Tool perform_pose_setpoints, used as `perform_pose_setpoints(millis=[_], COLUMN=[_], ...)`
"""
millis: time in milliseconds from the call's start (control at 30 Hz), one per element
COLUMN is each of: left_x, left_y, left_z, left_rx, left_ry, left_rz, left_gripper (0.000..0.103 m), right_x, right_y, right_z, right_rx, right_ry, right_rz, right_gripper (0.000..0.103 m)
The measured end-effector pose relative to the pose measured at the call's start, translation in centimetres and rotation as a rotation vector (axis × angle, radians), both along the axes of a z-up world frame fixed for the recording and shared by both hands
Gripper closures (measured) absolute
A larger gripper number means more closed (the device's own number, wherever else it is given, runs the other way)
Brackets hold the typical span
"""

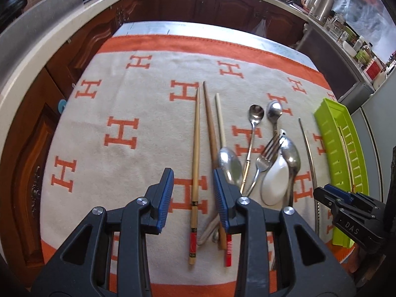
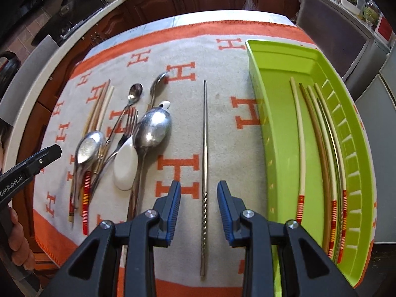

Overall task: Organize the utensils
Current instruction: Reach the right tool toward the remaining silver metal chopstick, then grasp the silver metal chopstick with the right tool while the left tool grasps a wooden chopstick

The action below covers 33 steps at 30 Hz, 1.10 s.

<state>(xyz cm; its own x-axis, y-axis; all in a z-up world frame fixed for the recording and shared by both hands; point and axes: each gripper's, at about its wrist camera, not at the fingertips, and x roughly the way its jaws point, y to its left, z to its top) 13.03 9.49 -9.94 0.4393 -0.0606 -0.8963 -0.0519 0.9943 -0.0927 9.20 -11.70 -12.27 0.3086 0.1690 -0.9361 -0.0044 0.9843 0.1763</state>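
Both grippers point steeply down over a cream cloth (image 2: 222, 128) patterned with orange H's. The left gripper (image 1: 190, 193) hangs with jaws parted and empty, a wooden chopstick (image 1: 195, 153) lying between its ribbed blue pads. The right gripper (image 2: 199, 208) is likewise released, straddling a thin steel chopstick (image 2: 204, 133) with a twisted grip. Shiny spoons (image 2: 151, 133), a fork (image 2: 123, 133) and a white ceramic spoon (image 2: 126, 168) lie heaped between. Five chopsticks rest in the slotted green plastic tray (image 2: 274, 128).

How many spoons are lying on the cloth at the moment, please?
5: left small spoon, right small spoon at the far side; left large spoon, right large spoon flanking the fork; white ceramic spoon between them. Others may hide underneath.
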Motion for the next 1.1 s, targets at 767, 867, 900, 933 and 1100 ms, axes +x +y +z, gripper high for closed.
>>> perform_pose_setpoints(millis=[767,867,900,933,1100], left_x=[2.7,2.7,2.6,2.6,1.9], left_y=[-0.6,-0.3,0.0,0.3,1.5], left_z=[-4.3,-4.3,-4.3,-4.3,-3.7], left_rx=[0.056,0.049,0.031,0.017,-0.009], left_ry=[0.088,0.081,0.078,0.075,0.054], left_rz=[-0.061,-0.052,-0.041,-0.028,0.044], left_gripper=[0.078,0.098,0.099,0.099,0.099], right_x=[1.7,1.5,1.4,1.4,0.8], right_y=[1.8,1.2,1.1,0.8,0.2], right_z=[-0.9,-0.9,-0.9,-0.8,0.2], right_rx=[-0.086,-0.042,-0.027,-0.018,0.015], right_ry=[0.051,0.038,0.036,0.031,-0.006], right_rz=[0.013,-0.007,-0.013,-0.018,-0.036], right_gripper=[0.097,0.098,0.098,0.098,0.098])
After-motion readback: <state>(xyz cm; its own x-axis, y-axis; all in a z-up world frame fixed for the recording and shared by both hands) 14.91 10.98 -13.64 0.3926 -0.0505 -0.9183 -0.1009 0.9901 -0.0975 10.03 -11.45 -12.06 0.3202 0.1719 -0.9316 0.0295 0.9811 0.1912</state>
